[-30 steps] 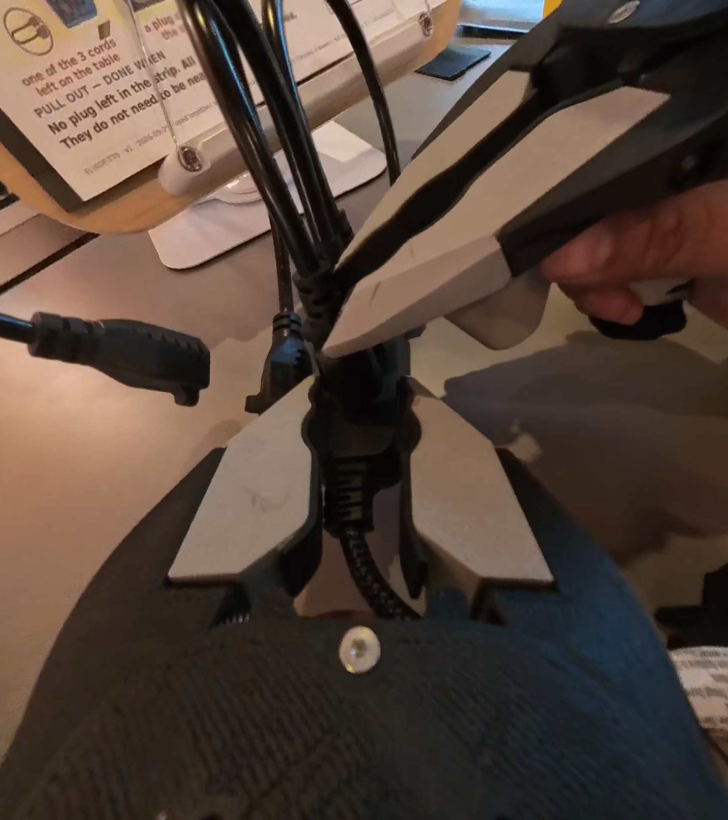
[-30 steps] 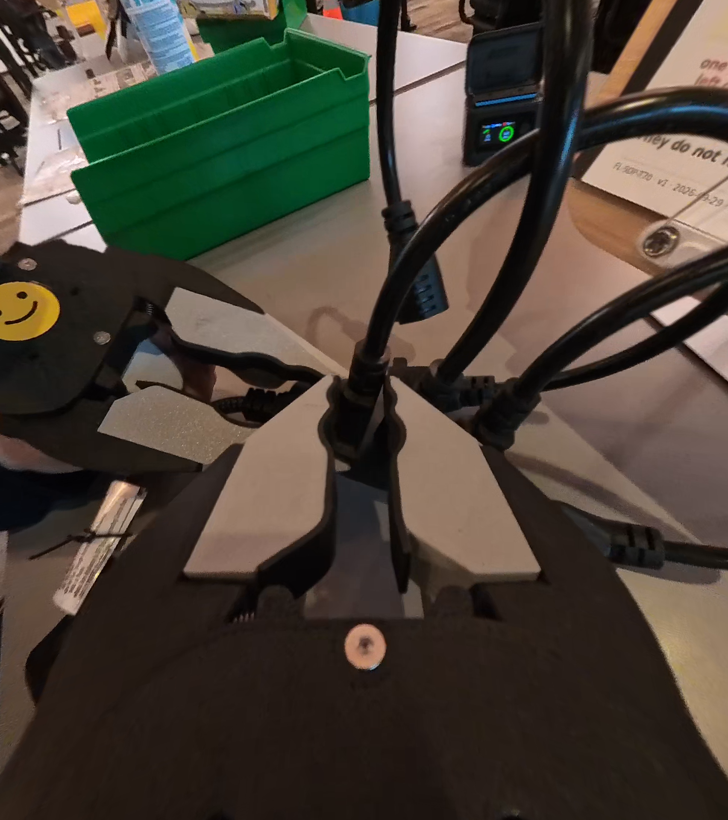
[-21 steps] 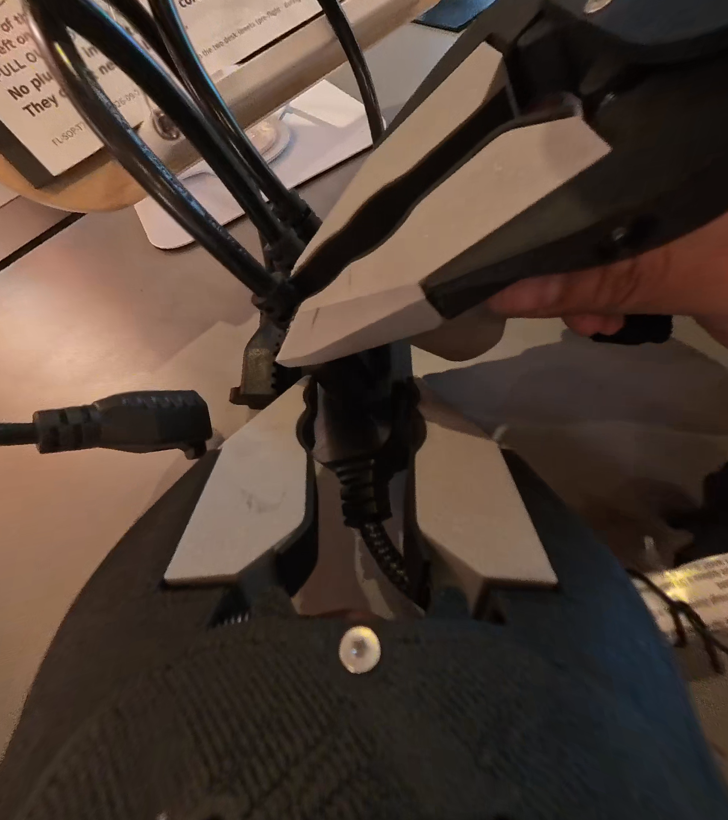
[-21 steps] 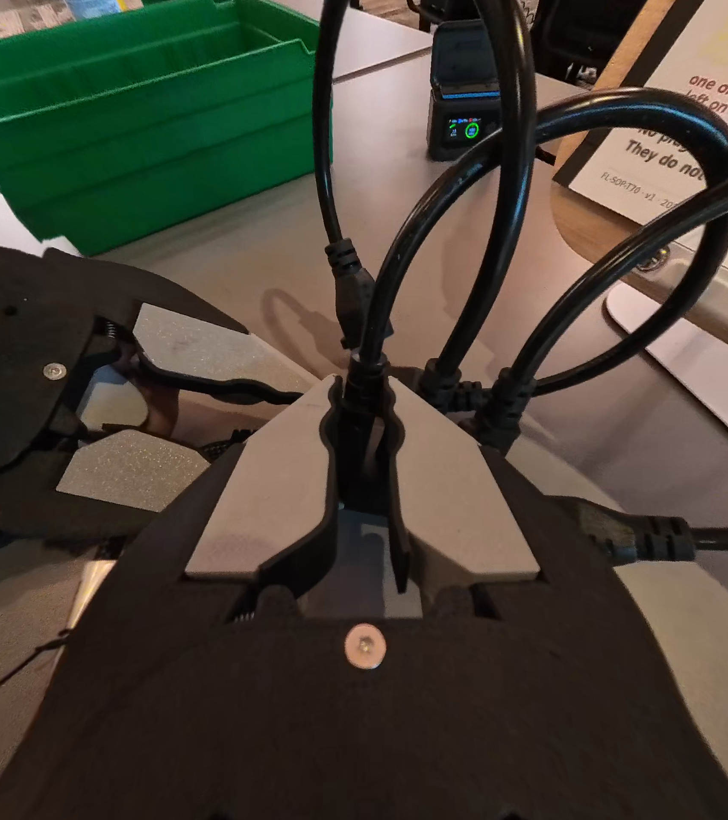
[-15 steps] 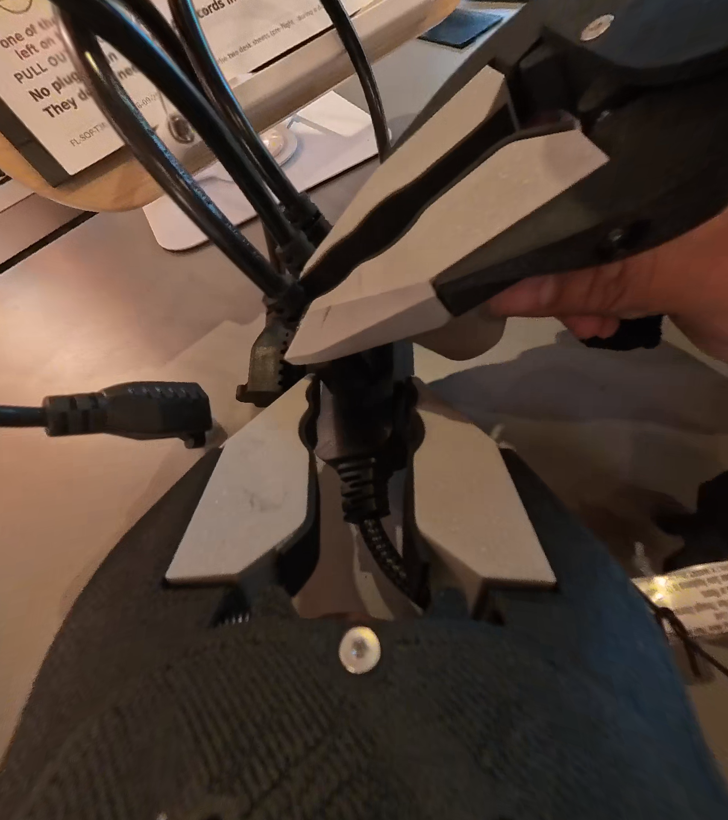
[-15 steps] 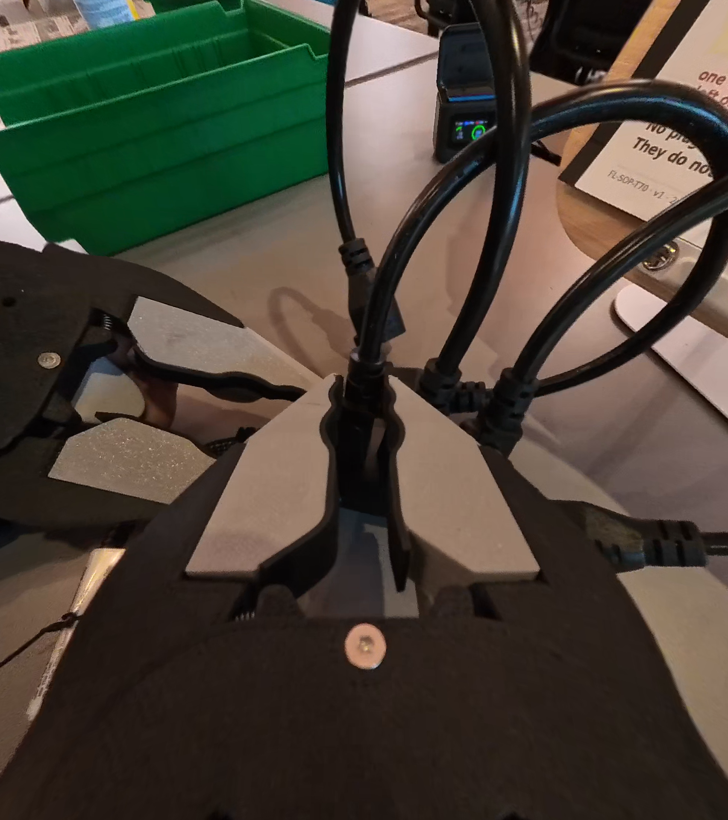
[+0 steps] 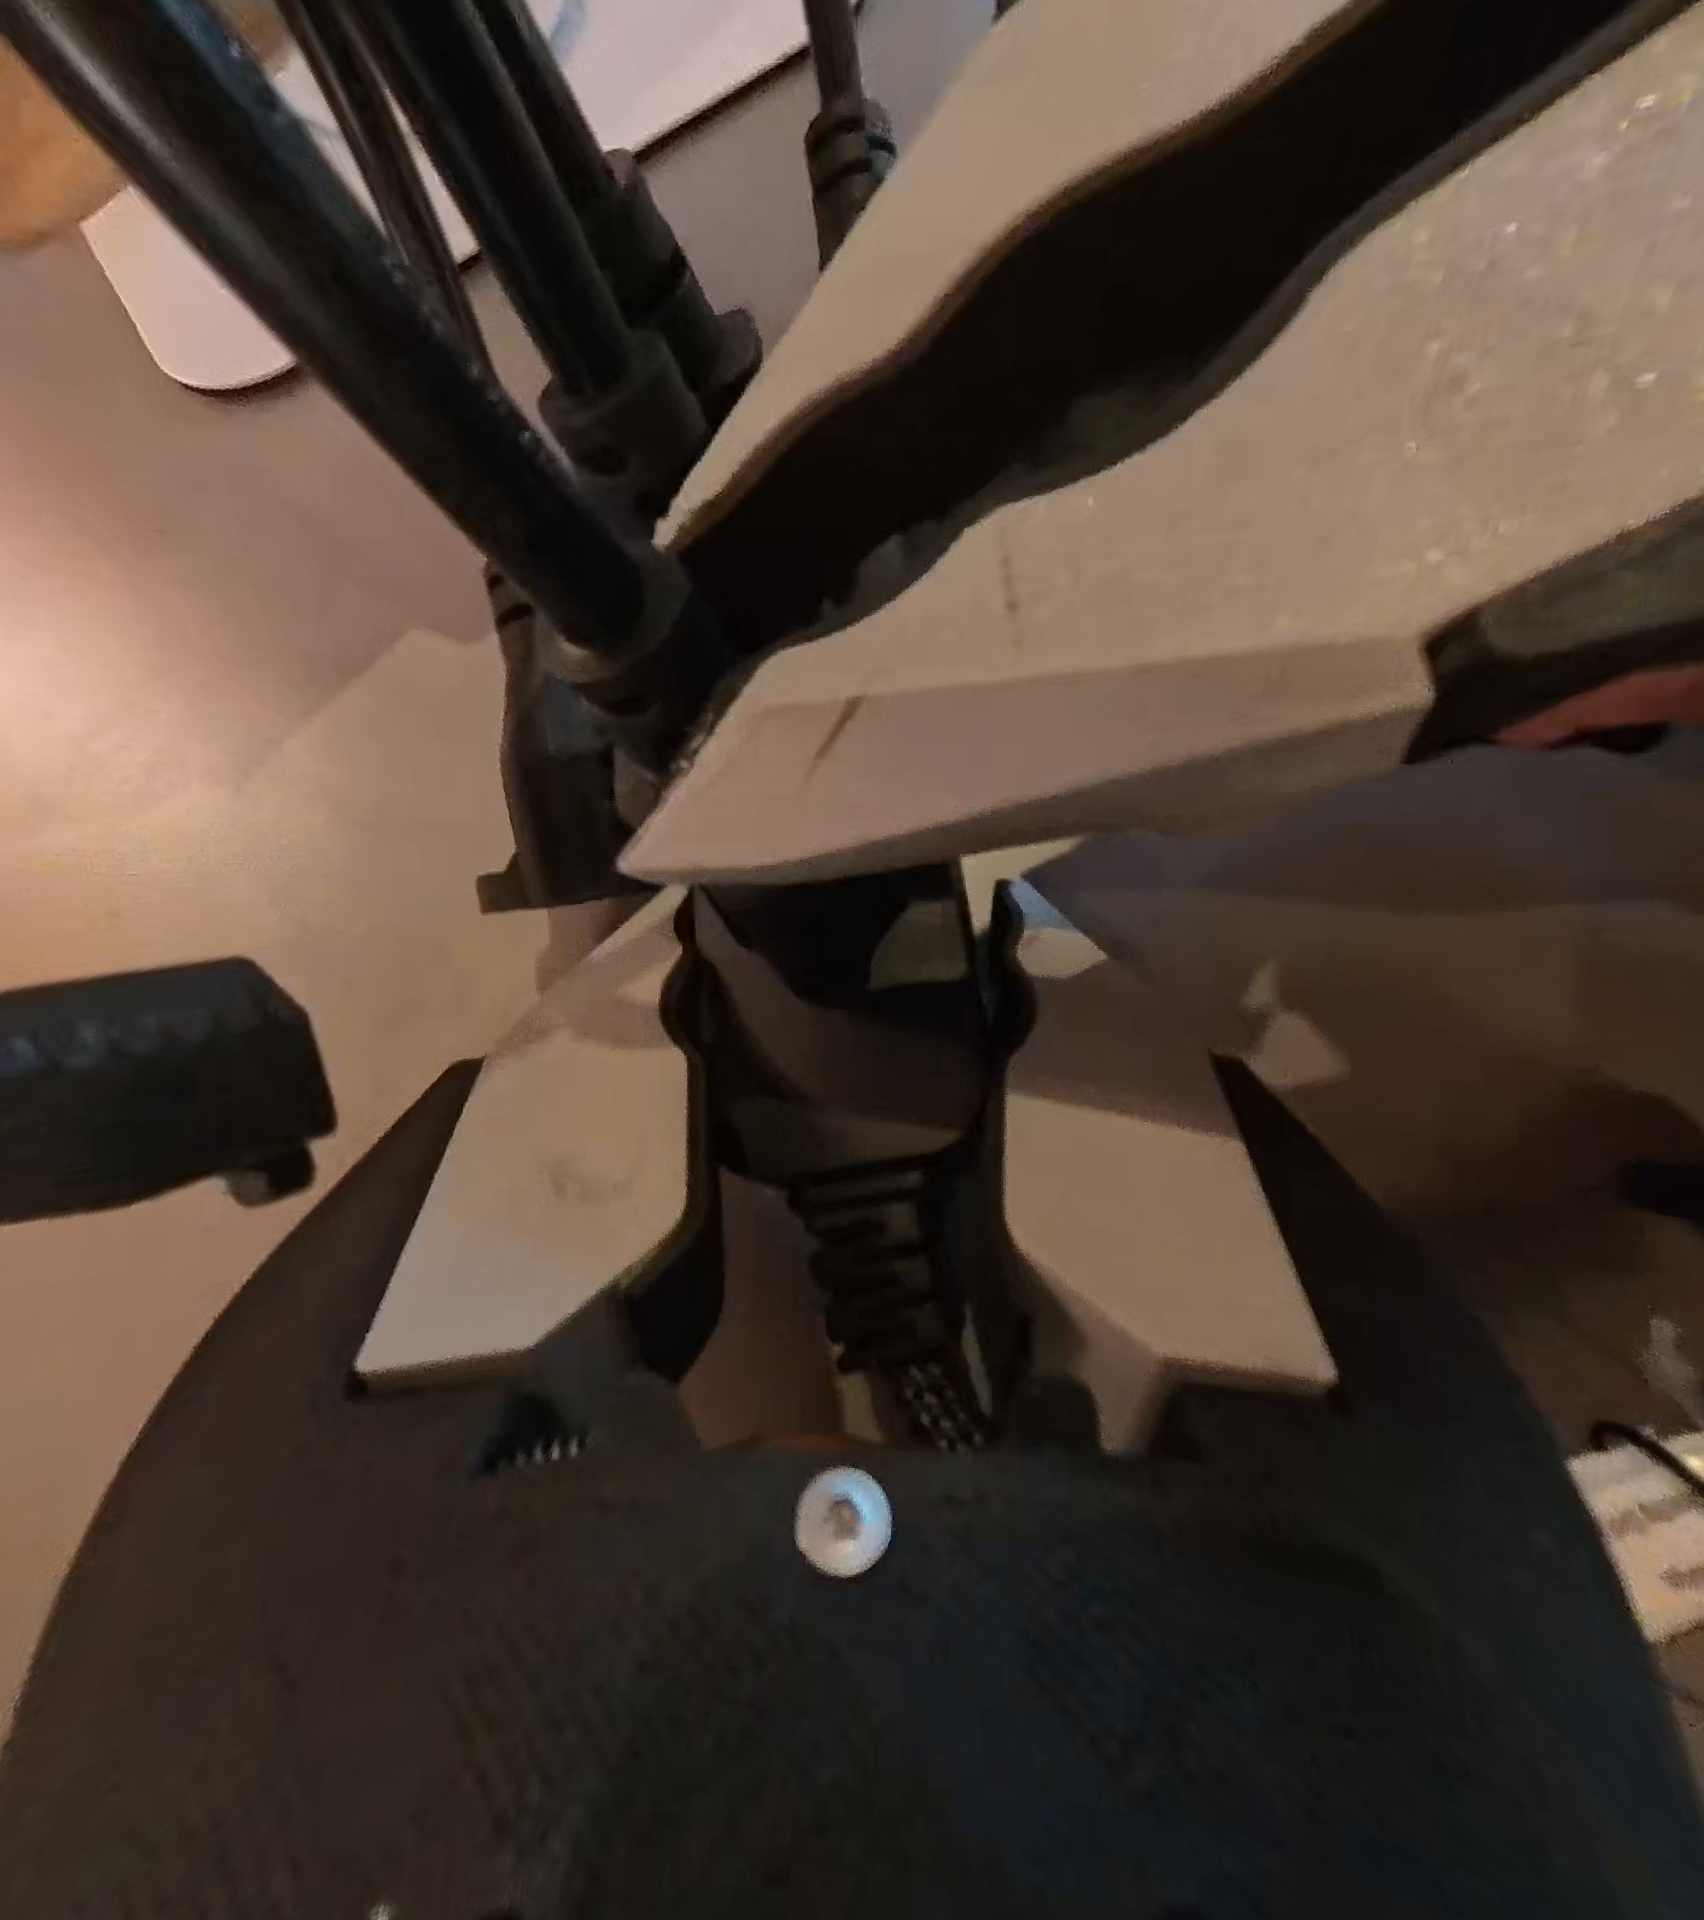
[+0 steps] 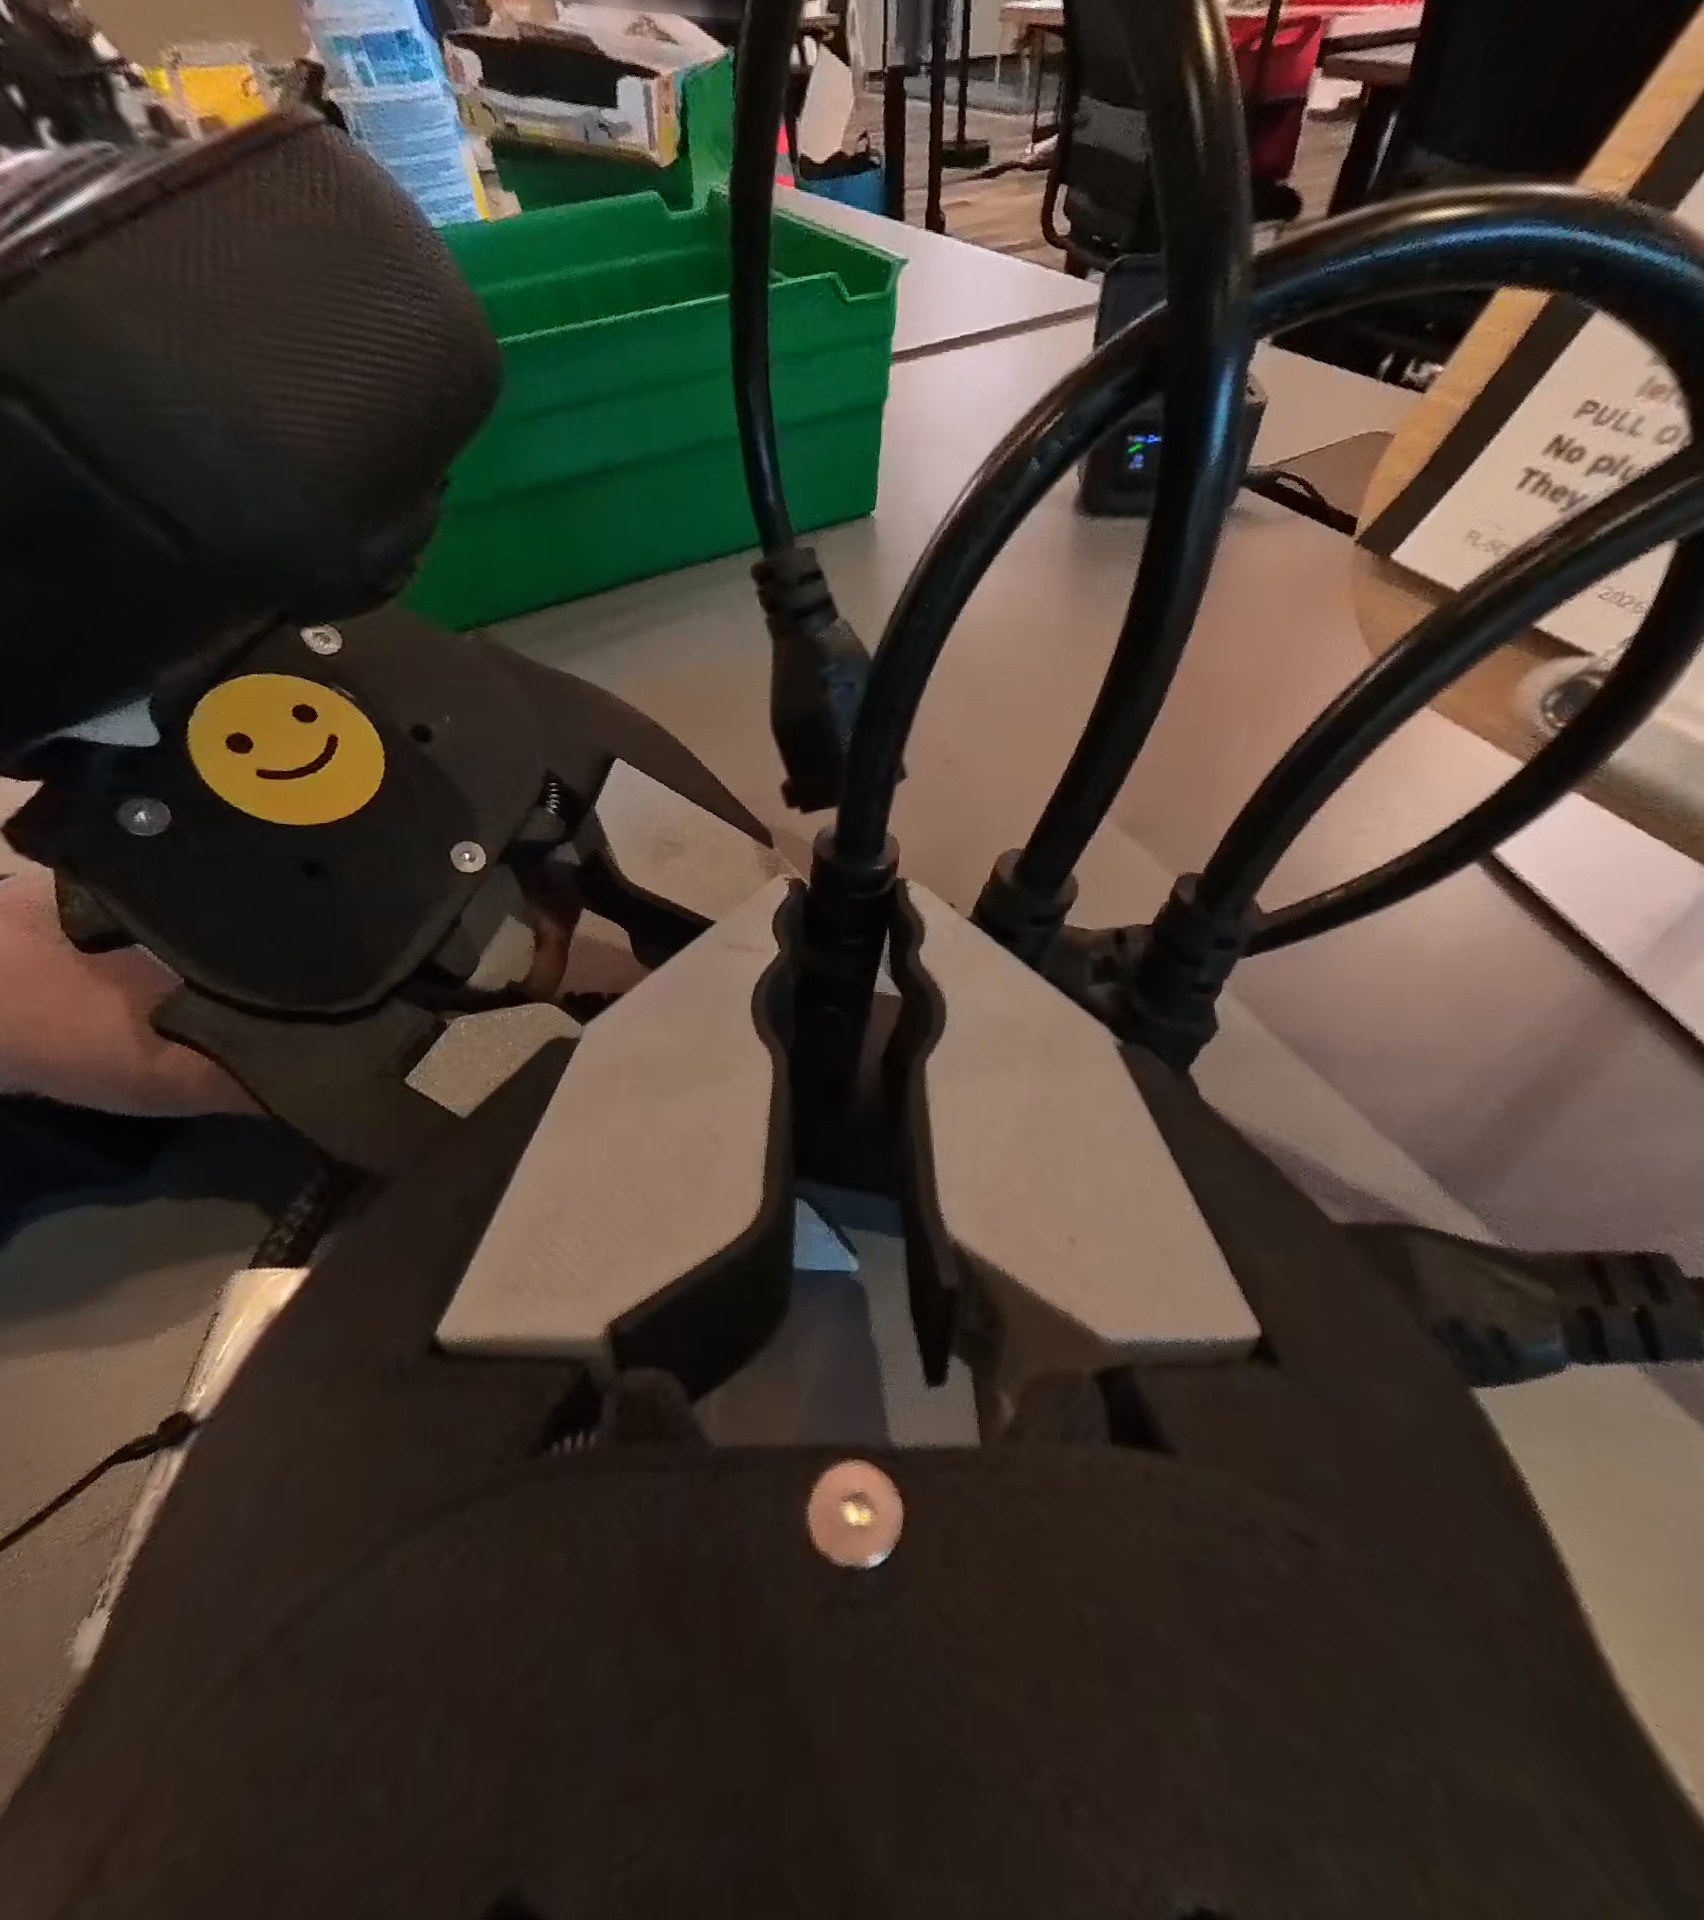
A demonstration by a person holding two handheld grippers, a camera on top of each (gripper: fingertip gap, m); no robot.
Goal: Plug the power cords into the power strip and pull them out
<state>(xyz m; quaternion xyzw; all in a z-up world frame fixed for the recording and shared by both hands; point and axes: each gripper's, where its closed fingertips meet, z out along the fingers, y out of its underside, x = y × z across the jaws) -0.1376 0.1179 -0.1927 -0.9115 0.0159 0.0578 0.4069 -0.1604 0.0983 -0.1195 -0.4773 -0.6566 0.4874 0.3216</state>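
Two grippers are flanking the power strip: the right gripper is clamping a black plug, the left gripper is standing apart around the strip's end, and the green bin behind is showing nothing inside.

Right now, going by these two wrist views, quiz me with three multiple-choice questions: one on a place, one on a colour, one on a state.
1. Where is the green bin?
A) on the table, beyond the smiley sticker
B) on the floor
C) on top of the power strip

2. What colour is the smiley sticker?
A) red
B) yellow
C) white

3. The right hand-held gripper is:
A) wide open and empty
B) holding the bin
C) closed on a black plug

Answers:
1 A: the bin stands on the tabletop behind the sticker.
2 B: its disc is plainly yellow.
3 C: both pads press the plug's sides.
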